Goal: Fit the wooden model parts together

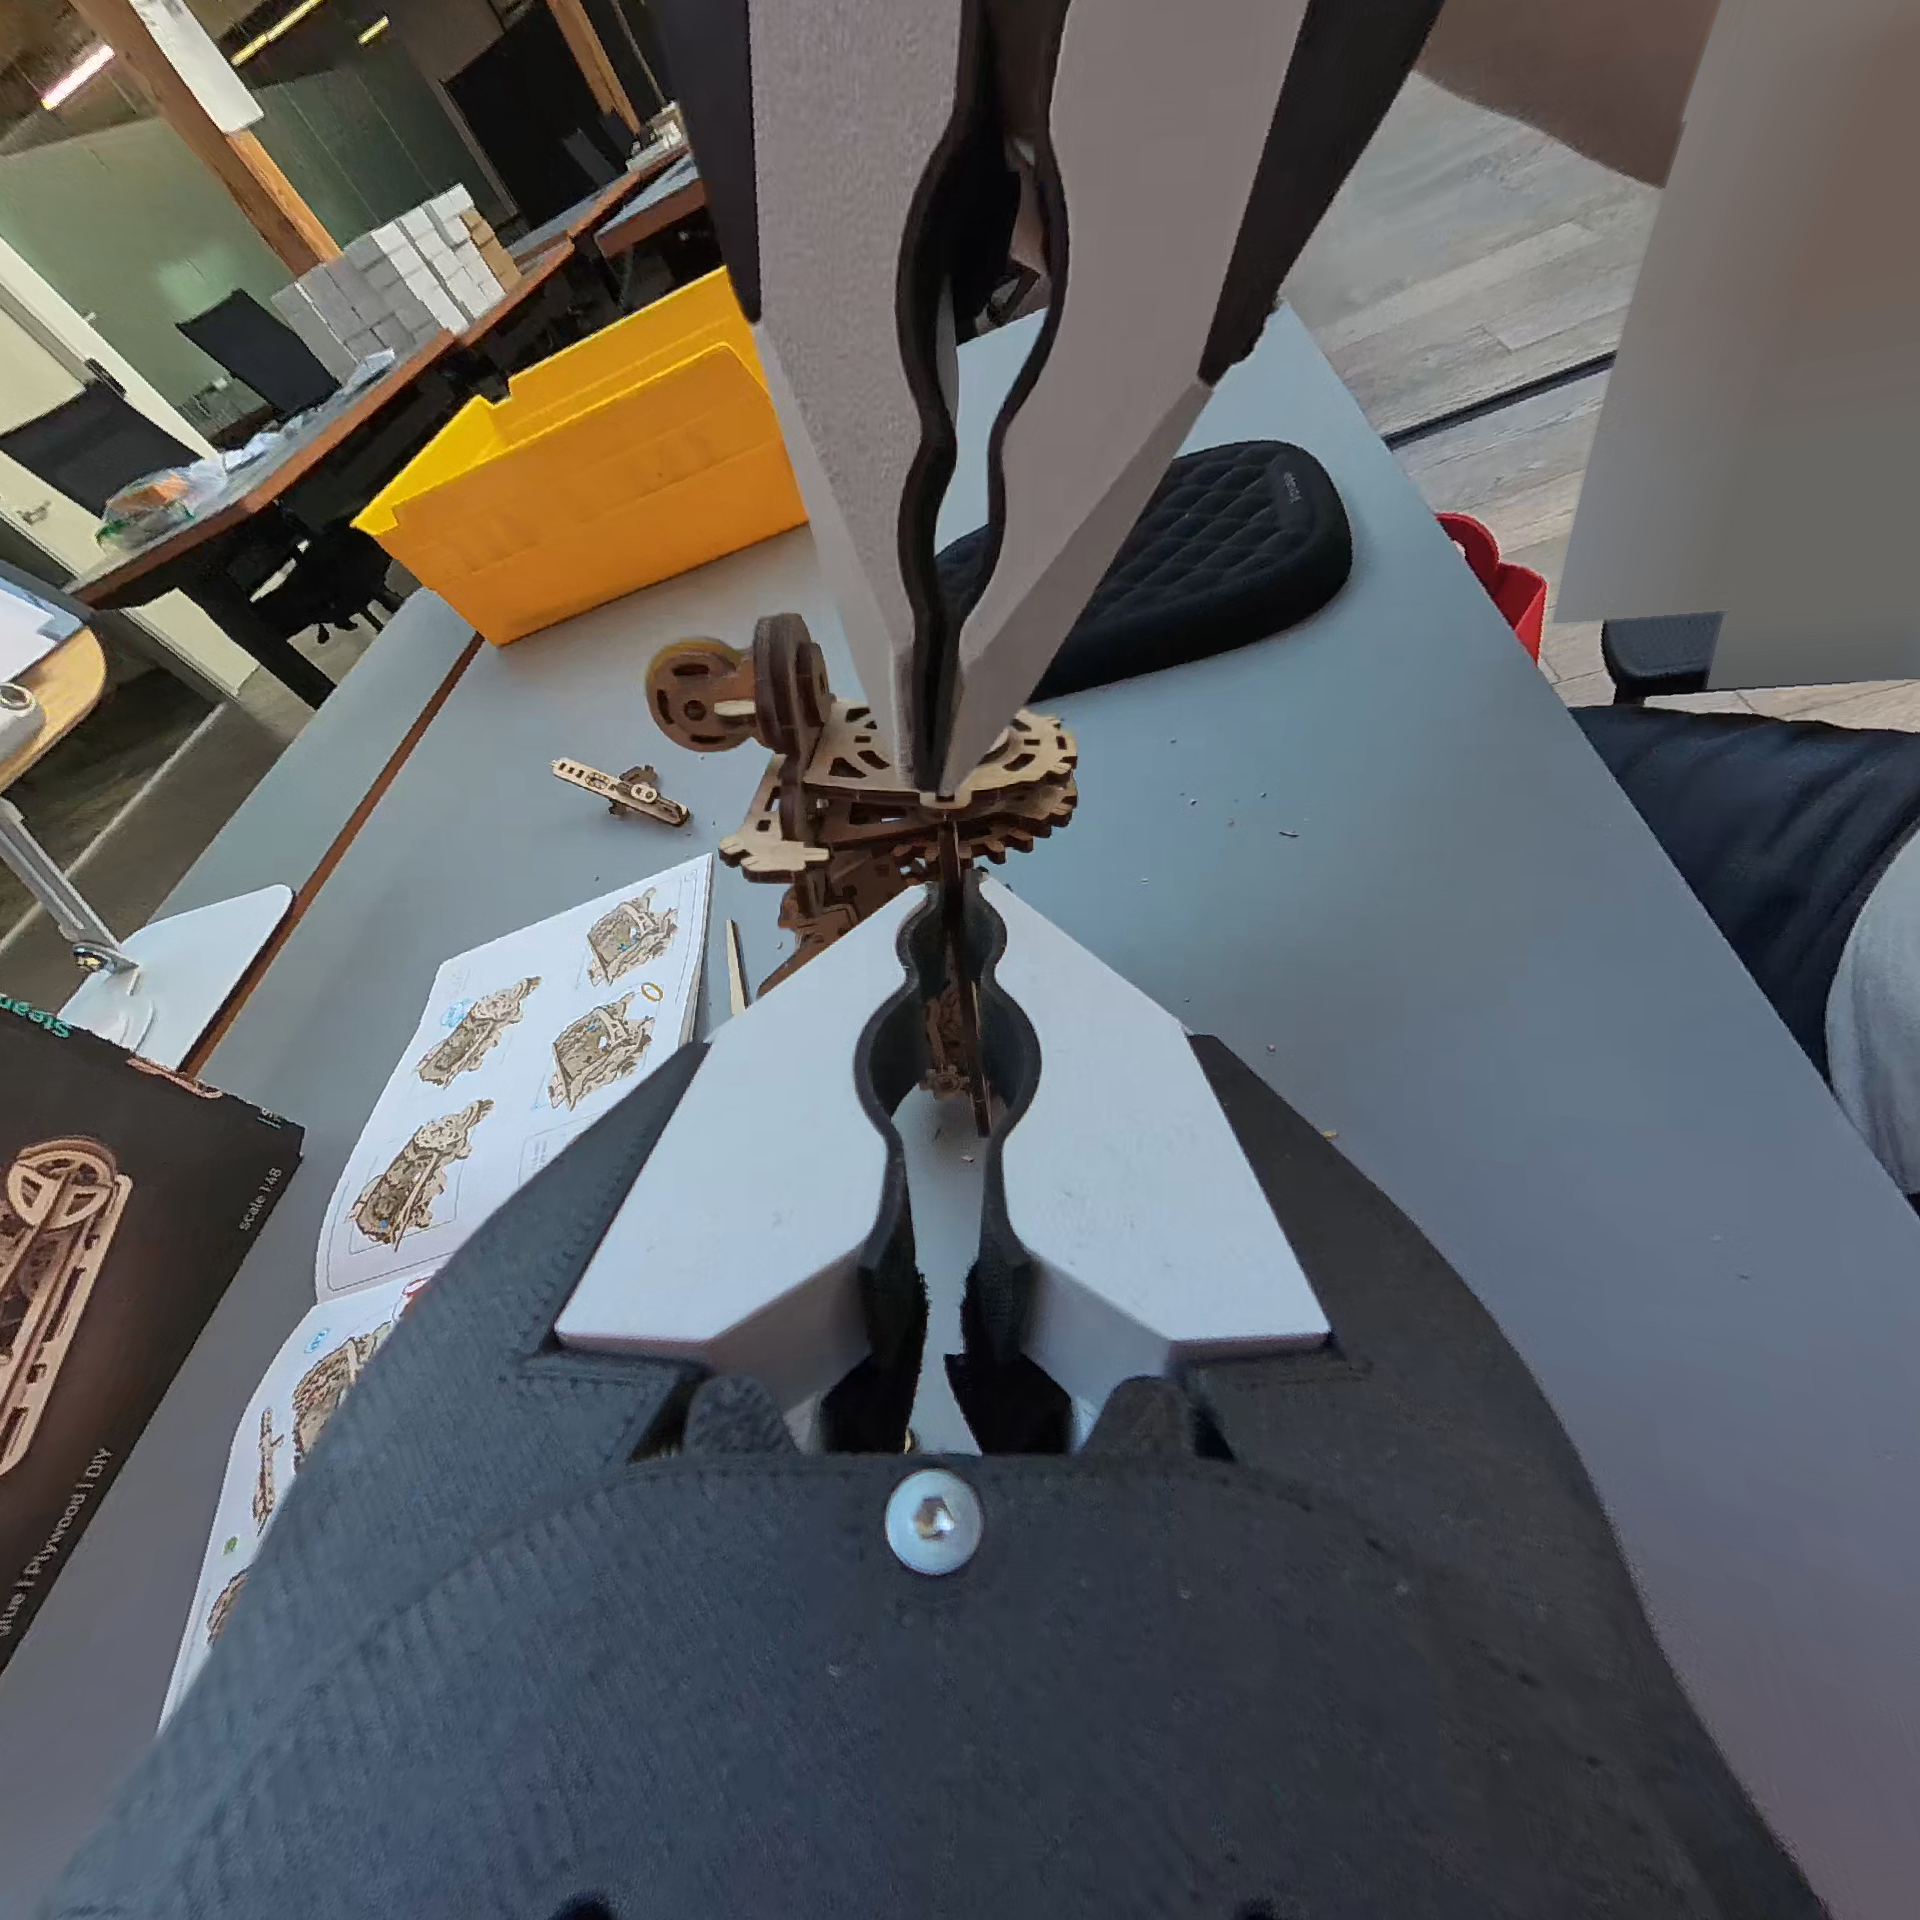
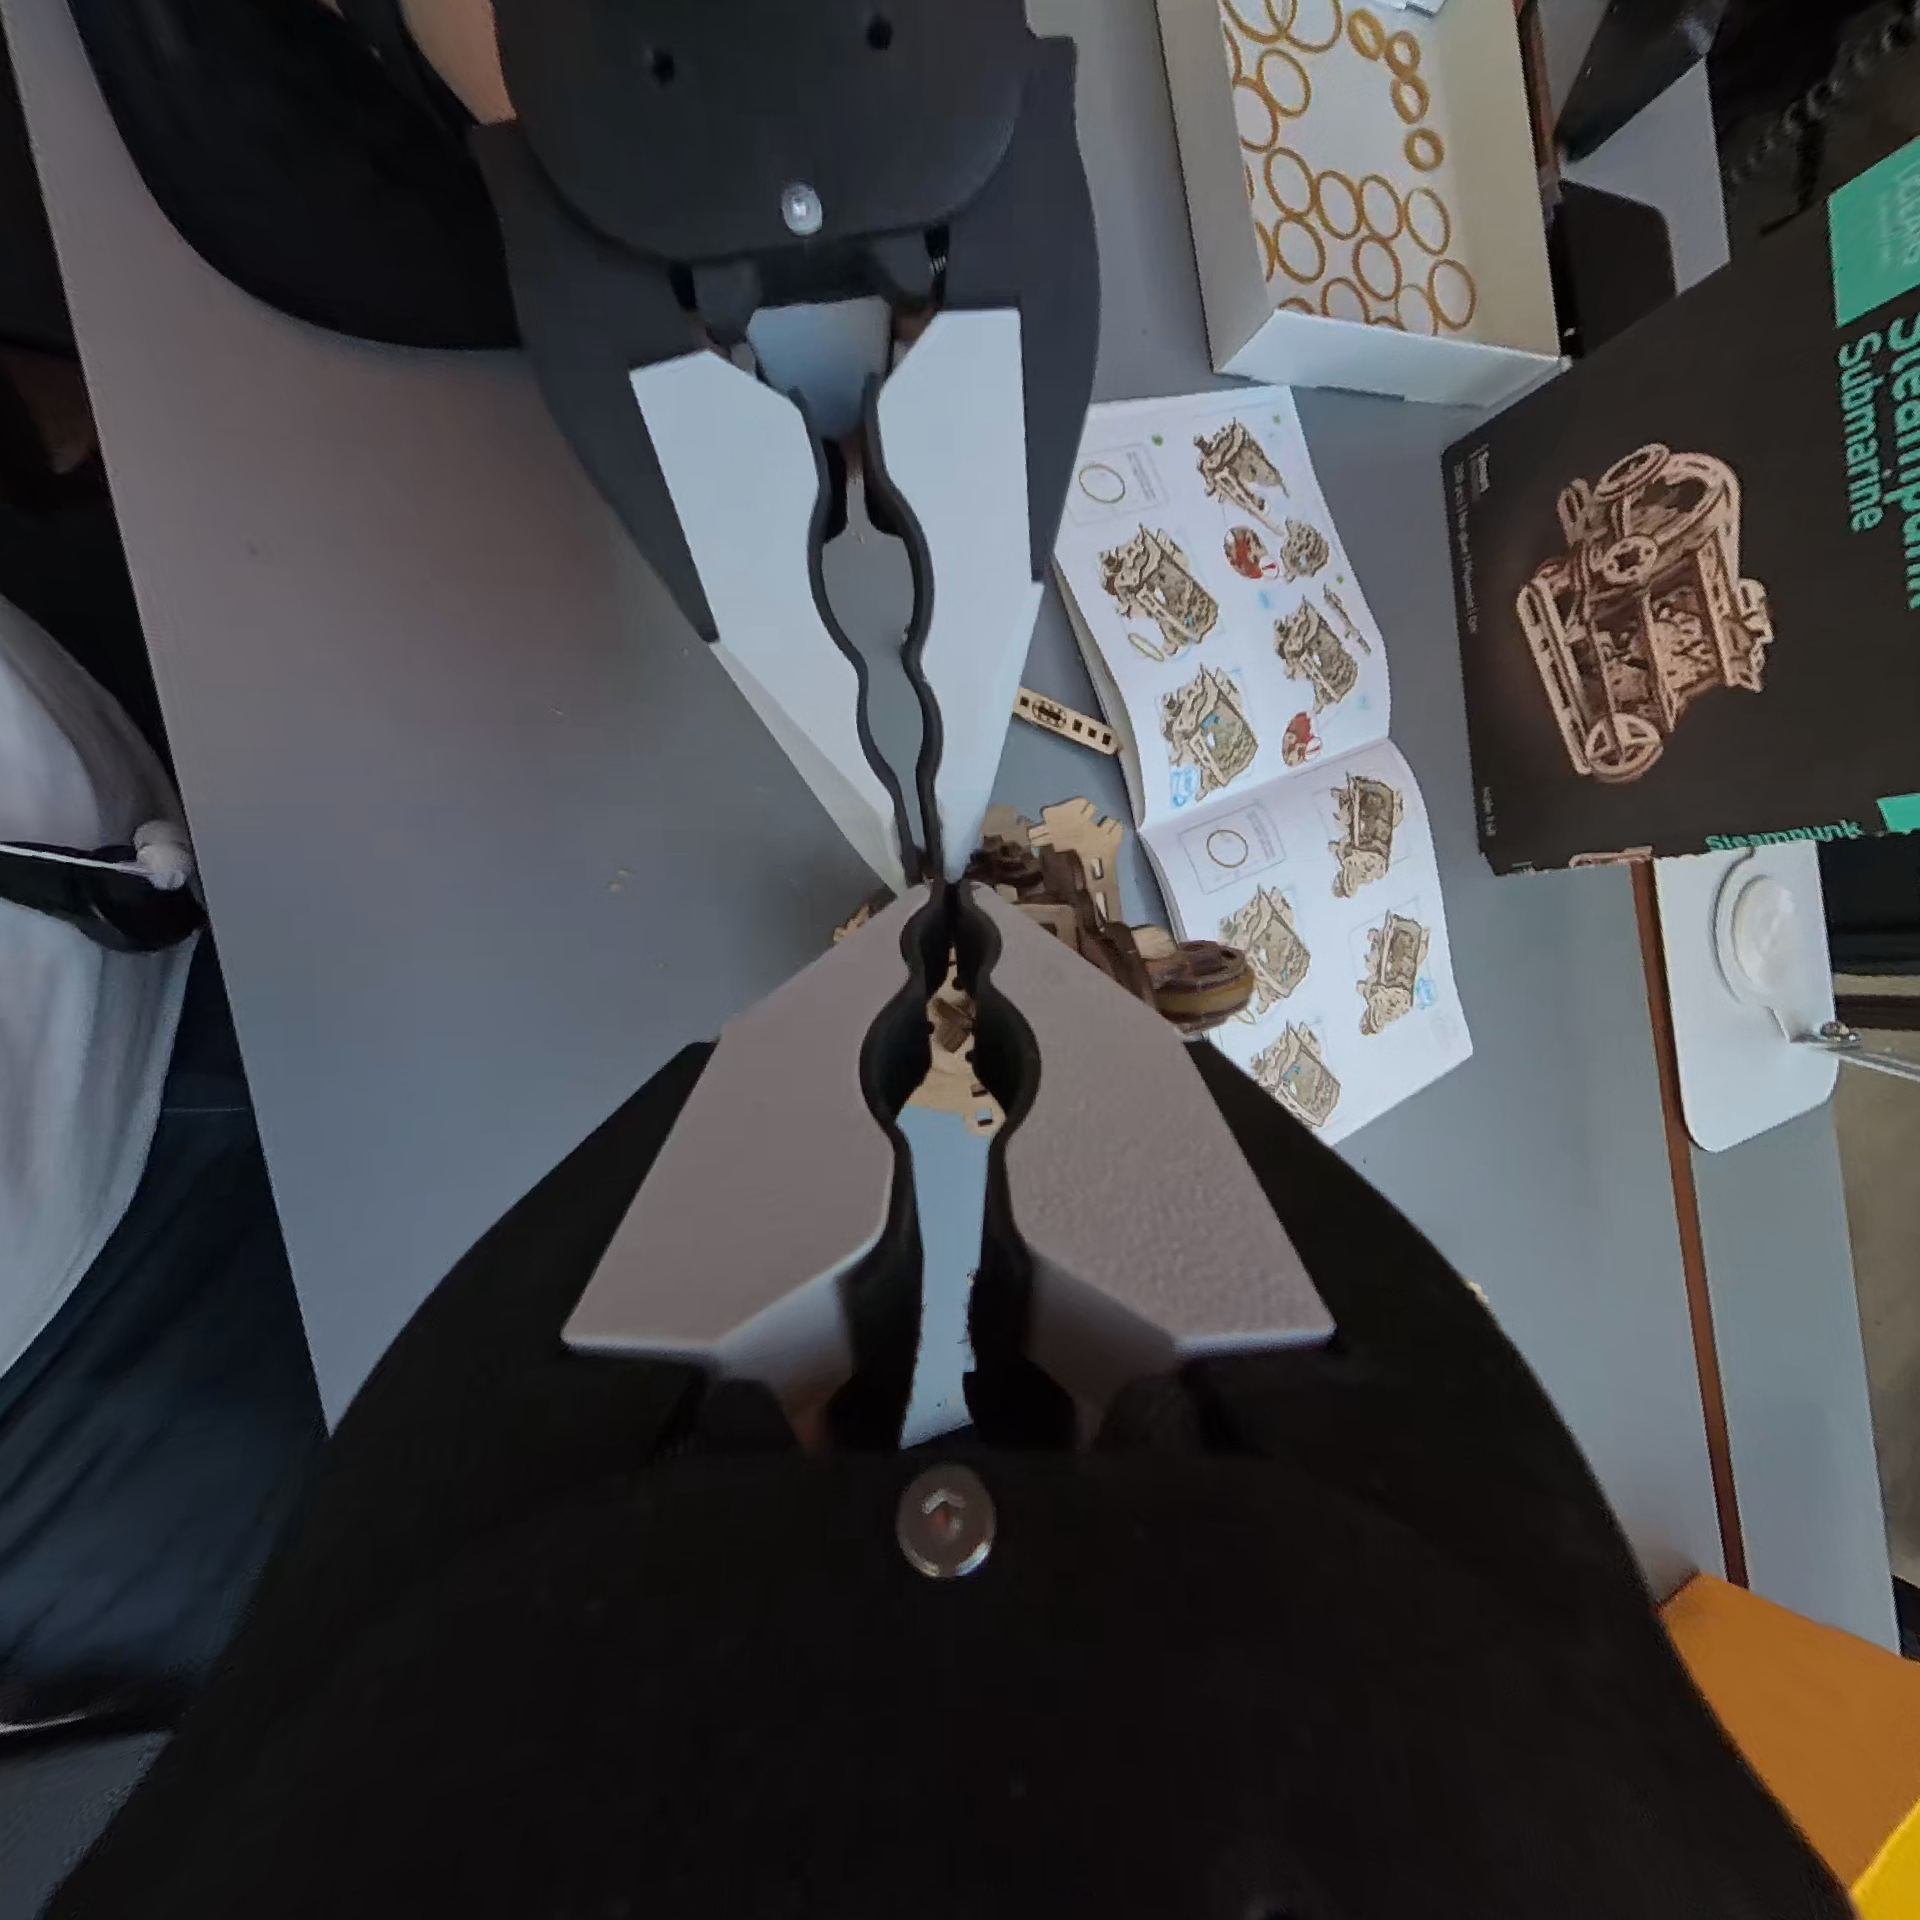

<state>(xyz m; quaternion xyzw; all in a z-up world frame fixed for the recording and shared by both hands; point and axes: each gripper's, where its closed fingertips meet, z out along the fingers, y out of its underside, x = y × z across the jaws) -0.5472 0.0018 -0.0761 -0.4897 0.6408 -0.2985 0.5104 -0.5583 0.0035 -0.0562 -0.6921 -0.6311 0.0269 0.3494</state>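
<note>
L gripper fingers pinched on a thin upright plate of the wooden model, which sits mid grey table. R gripper comes in from 12 o'clock in L view, tips pressed together on the model's top gear edge. Loose wooden strip at 9 o'clock of model, apart. Instruction booklet at 7 o'clock. Yellow bin at 11 o'clock, black wrist pad at 1 o'clock.
</note>
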